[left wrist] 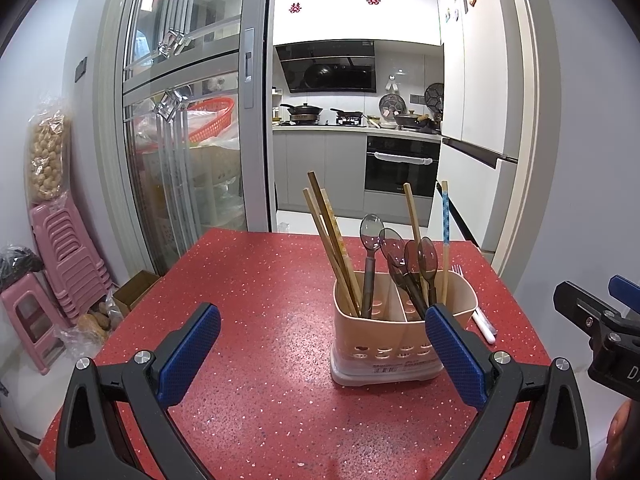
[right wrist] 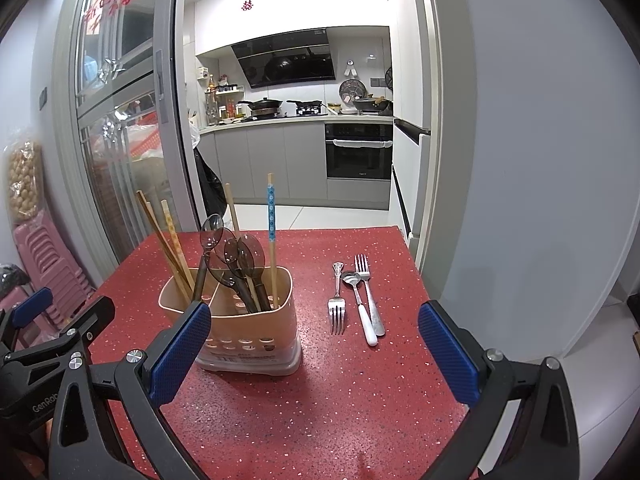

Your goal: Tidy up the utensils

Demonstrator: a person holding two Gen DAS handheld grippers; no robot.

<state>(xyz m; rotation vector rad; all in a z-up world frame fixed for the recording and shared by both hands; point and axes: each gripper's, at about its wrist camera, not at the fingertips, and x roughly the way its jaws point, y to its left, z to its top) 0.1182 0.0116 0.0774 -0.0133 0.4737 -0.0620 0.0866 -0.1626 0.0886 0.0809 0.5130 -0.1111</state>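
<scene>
A beige utensil holder (left wrist: 396, 340) (right wrist: 244, 332) stands on the red speckled table (left wrist: 260, 320) (right wrist: 340, 392). Inside it are wooden chopsticks (left wrist: 332, 240) (right wrist: 168, 240), a blue-patterned chopstick (left wrist: 445, 224) (right wrist: 271, 216) and several dark translucent spoons (left wrist: 400, 252) (right wrist: 236, 252). To the holder's right lie two forks (right wrist: 337, 304) (right wrist: 370, 296) and a white-handled spoon (right wrist: 360, 304) flat on the table. My left gripper (left wrist: 322, 354) is open, low over the table's near side, in front of the holder. My right gripper (right wrist: 314, 354) is open too, with nothing between its fingers.
A sliding glass door (left wrist: 180, 120) and stacked pink stools (left wrist: 60, 256) stand left of the table. Behind the table a doorway opens to a kitchen with an oven (right wrist: 358, 152). A grey wall (right wrist: 540, 160) is close on the right.
</scene>
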